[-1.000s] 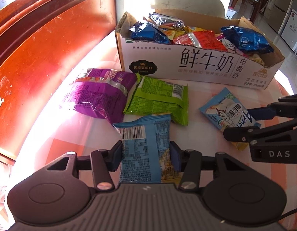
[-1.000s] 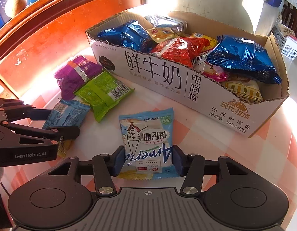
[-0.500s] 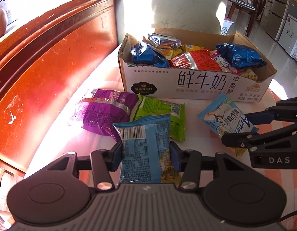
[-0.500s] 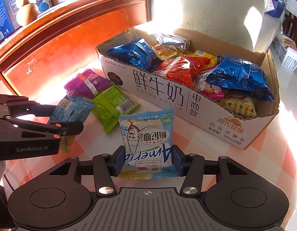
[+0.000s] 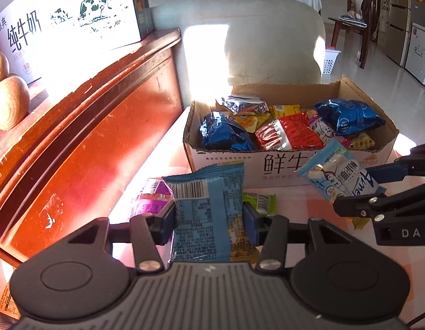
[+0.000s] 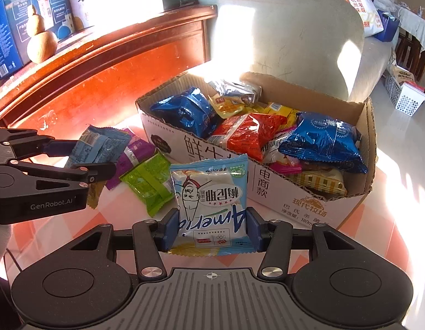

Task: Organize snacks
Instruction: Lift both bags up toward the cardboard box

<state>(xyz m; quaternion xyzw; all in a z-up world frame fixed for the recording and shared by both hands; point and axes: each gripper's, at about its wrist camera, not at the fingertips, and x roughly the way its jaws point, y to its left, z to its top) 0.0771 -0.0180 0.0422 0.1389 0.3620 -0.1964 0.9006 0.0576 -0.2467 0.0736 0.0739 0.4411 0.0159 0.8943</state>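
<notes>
My left gripper [image 5: 209, 224] is shut on a light blue snack packet with a barcode [image 5: 206, 209] and holds it above the table; it also shows in the right wrist view [image 6: 99, 145]. My right gripper [image 6: 211, 232] is shut on a blue and white snack packet [image 6: 211, 200], lifted in front of the cardboard box [image 6: 267, 187]; the packet shows in the left wrist view [image 5: 339, 176]. The box [image 5: 229, 162] holds several snack bags. A purple packet [image 6: 135, 151] and a green packet [image 6: 149, 181] lie on the table.
A red wooden cabinet [image 5: 88, 143] runs along the left, with milk cartons [image 5: 66, 16] and gourds [image 6: 41, 44] on top. A pale rounded chair back [image 6: 289, 33] stands behind the box. The table has a pink checked cloth [image 6: 377, 214].
Both grippers have risen with their packets, lifting them off the table. The view now looks higher, over the box and cabinet top.
</notes>
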